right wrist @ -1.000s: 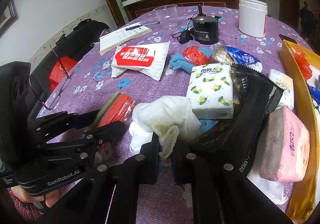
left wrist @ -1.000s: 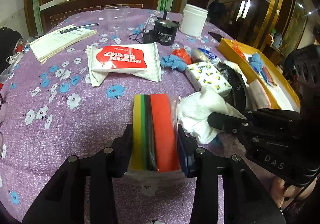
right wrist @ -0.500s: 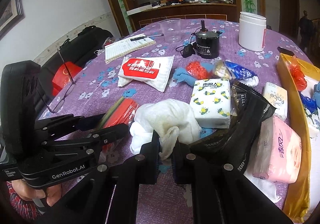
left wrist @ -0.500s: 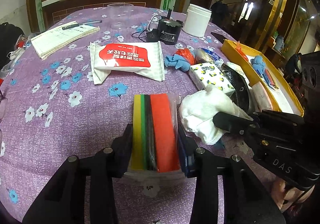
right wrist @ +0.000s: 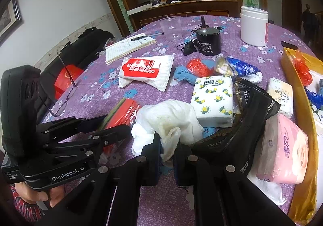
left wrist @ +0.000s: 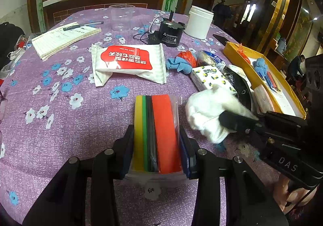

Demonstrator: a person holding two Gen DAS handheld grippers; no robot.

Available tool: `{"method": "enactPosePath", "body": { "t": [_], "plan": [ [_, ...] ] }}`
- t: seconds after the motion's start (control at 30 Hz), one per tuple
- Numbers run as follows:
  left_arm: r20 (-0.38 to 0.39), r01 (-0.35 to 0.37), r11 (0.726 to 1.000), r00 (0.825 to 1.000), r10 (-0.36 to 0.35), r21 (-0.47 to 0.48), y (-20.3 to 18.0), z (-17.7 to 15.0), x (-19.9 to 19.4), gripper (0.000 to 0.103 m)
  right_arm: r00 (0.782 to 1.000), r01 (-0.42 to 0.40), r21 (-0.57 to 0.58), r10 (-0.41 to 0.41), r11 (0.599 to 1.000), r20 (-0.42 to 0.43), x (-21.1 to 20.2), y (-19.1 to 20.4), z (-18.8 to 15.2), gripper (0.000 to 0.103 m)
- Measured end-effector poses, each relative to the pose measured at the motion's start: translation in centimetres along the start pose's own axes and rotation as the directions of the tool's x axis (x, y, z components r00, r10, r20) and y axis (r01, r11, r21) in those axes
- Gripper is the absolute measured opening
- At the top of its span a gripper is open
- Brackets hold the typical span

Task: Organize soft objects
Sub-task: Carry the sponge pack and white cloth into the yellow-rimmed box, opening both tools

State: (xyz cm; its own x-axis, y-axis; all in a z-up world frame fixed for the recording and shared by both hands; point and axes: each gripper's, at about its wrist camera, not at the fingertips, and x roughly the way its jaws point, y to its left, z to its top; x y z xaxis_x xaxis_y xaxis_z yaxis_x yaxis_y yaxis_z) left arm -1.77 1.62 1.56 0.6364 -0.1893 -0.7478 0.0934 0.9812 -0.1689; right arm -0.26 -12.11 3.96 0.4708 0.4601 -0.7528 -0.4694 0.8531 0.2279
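Observation:
My left gripper (left wrist: 156, 132) is shut on a clear bag of flat sponge pads (left wrist: 159, 125) in yellow, green, black and orange, which rests on the purple flowered tablecloth (left wrist: 60, 125). Just to its right lies a crumpled white cloth (left wrist: 206, 109). My right gripper (right wrist: 168, 143) is shut on a fold at the near edge of that white cloth (right wrist: 171, 117). The right wrist view shows the left gripper (right wrist: 113, 125) at the left with the sponge bag (right wrist: 125, 111) between its fingers. The right gripper (left wrist: 238, 120) reaches in from the right of the left wrist view.
A yellow tray (right wrist: 302, 105) with small items runs along the right. Near the cloth lie a lemon-print tissue pack (right wrist: 214, 98), a black bag (right wrist: 248, 117), a pink tissue pack (right wrist: 284, 149) and a red-and-white wipes pack (left wrist: 129, 62). Farther back stand a motor (right wrist: 208, 40), white jar (right wrist: 254, 26), cup (right wrist: 171, 28) and notebook (left wrist: 64, 38).
Both grippers keep their places and their grips. The white cloth has shifted slightly in the right gripper and looks blurred now.

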Motion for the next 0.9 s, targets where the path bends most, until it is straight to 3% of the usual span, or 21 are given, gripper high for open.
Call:
{"method": "enactPosePath", "body": {
  "t": [0.17, 0.47, 0.73, 0.9],
  "plan": [
    [0.001, -0.011, 1.000, 1.000, 0.011, -0.005, -0.1, 0.0, -0.1, 0.038, 0.997, 0.067, -0.018, -0.066, 0.998, 0.045, -1.0, 0.3, -0.1, 0.010],
    [0.014, 0.053, 0.998, 0.998, -0.053, 0.025, -3.0, 1.8, -1.2, 0.038, 0.988, 0.063, 0.003, -0.063, 0.998, 0.144, -4.9, -0.3, 0.7, 0.010],
    [0.010, 0.152, 0.978, 0.988, -0.155, 0.143, -10.2, 4.4, -1.8, 0.037, 0.959, 0.046, 0.119, -0.078, 0.992, 0.274, -10.9, -4.5, 1.5, 0.010],
    [-0.022, 0.207, 0.955, 0.978, -0.207, 0.213, -15.4, 4.9, -0.8, 0.037, 0.934, 0.075, 0.228, -0.148, 0.971, 0.325, -14.4, -9.3, 0.8, 0.010]
  ]
}}
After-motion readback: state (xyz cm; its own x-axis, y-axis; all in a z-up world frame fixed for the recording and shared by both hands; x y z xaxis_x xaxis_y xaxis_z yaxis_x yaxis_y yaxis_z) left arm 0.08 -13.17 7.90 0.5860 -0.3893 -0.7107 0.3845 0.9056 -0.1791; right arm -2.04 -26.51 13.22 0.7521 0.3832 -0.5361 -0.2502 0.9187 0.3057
